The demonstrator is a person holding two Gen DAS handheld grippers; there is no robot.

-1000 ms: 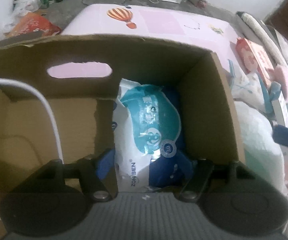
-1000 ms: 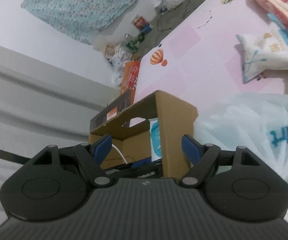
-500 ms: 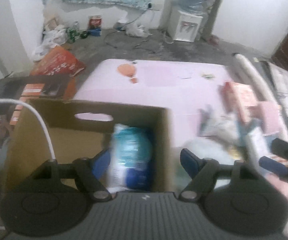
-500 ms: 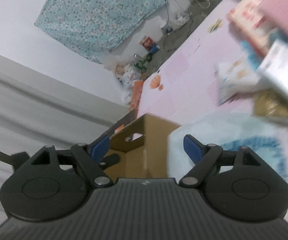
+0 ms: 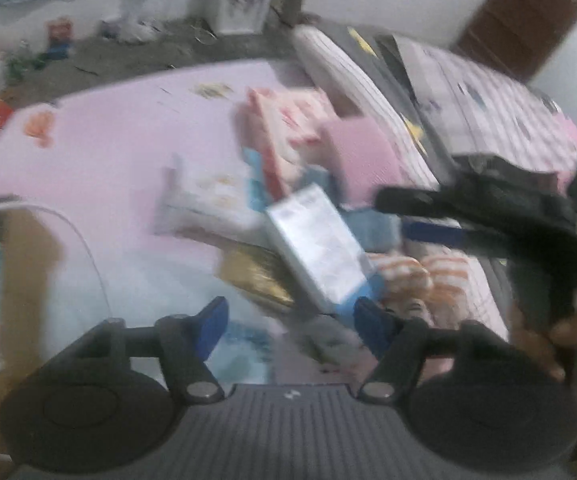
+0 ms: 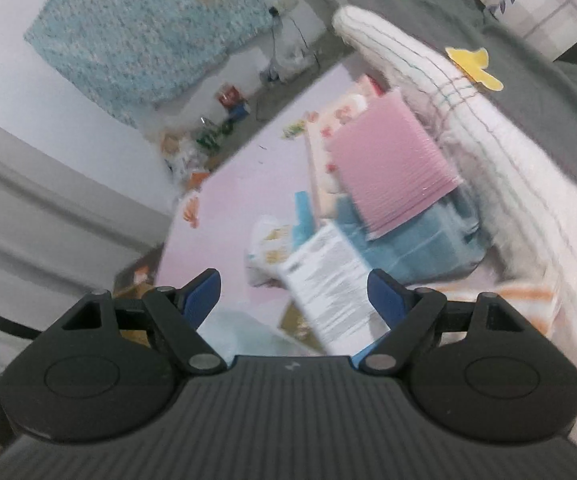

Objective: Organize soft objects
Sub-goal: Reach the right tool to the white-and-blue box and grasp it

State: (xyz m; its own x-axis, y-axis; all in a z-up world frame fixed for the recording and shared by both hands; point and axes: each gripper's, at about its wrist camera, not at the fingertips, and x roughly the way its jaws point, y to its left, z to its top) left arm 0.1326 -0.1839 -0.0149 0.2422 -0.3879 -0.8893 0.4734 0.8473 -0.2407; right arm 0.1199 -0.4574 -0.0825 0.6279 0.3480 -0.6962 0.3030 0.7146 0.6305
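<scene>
Left wrist view: the left tongs (image 5: 290, 316) are narrowing with nothing between the pads, pointing steeply down over the pile on the pink mat (image 5: 108, 152). A white pack (image 5: 316, 248) is lying just ahead, its long axis slanting from upper left to lower right. The box (image 5: 12, 248) is sitting at far left. Blur is hiding detail.

Right wrist view: the right tongs (image 6: 294, 292) are narrowing too, empty, angled down, with that pack (image 6: 330, 280) seemingly nearest, just ahead of the pads. The pink pad (image 6: 388, 168) is lying beyond.
</scene>
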